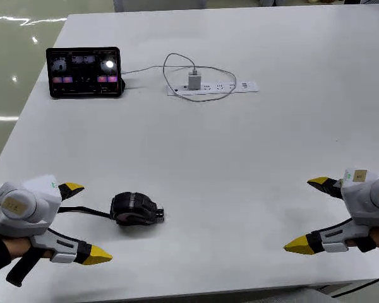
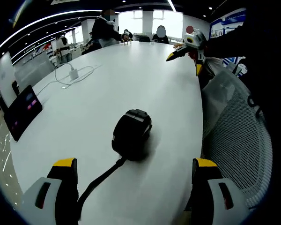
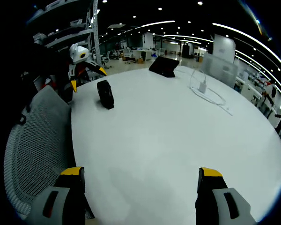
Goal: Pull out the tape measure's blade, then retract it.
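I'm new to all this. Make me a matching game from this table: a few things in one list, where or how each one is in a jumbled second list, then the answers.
Things:
1. tape measure
2. tablet
3. power strip
4. right hand-held gripper

Descriptions:
A. white, with a charger plugged in
B. jaws open, holding nothing, at the near right of the table
C. black, lying in front of the left hand-held gripper
D. screen lit, propped up at the far left

Pairs: 1-C, 2-D, 3-A, 4-B
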A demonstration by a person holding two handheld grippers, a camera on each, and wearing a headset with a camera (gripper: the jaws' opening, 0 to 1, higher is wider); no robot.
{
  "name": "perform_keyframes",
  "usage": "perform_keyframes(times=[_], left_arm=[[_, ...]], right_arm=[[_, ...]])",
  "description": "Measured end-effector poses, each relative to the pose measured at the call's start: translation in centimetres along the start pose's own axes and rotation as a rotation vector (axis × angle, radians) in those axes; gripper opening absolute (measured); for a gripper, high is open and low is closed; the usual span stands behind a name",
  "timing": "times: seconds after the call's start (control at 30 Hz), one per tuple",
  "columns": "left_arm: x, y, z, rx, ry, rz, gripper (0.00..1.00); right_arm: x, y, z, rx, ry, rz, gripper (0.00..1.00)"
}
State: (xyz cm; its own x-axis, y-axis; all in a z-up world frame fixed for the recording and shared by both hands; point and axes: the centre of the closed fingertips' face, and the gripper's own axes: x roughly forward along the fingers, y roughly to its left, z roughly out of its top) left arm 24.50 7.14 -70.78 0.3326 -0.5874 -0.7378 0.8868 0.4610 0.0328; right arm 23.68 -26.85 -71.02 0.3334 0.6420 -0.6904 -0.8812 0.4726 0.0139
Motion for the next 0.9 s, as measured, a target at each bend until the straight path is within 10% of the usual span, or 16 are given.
perform_keyframes(times=[0.9], left_arm=[[4.4, 0.3, 3.4, 0.251, 0.109, -0.137, 0.97]], right_arm=[[5.4, 0.4, 4.7, -0.155, -0.006, 0.103, 1.0]])
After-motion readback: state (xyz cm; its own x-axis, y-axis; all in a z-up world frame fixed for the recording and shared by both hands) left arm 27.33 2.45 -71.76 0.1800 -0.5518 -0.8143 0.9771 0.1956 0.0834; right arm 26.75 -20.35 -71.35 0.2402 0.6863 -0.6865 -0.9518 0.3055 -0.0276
